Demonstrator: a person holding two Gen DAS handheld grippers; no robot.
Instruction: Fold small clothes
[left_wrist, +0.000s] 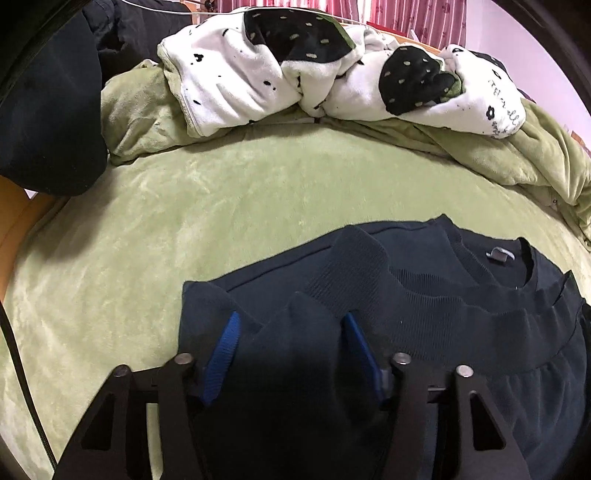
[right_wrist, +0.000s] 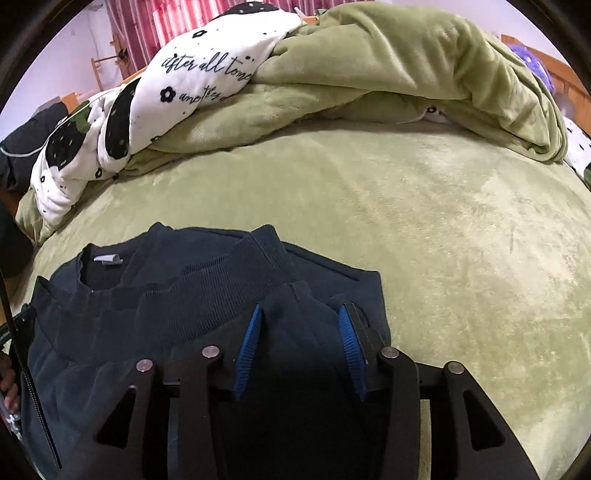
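A dark navy sweatshirt (left_wrist: 424, 280) lies folded on a green plush bedspread (left_wrist: 221, 206), its ribbed hem doubled up toward the collar. The left gripper (left_wrist: 291, 321) and right gripper (right_wrist: 299, 317) stand spread, fabric bunched loosely between blue pads (right_wrist: 249, 343). Beyond the sweatshirt lies a crumpled black-and-white blanket (left_wrist: 258, 62).

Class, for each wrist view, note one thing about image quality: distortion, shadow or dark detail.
Left wrist view: fisheye bulges the green bedspread into a dome, corners vignetted black. Right wrist view: same bulge; the navy sweatshirt sinks into shadow near the right gripper, its folds hard to read.
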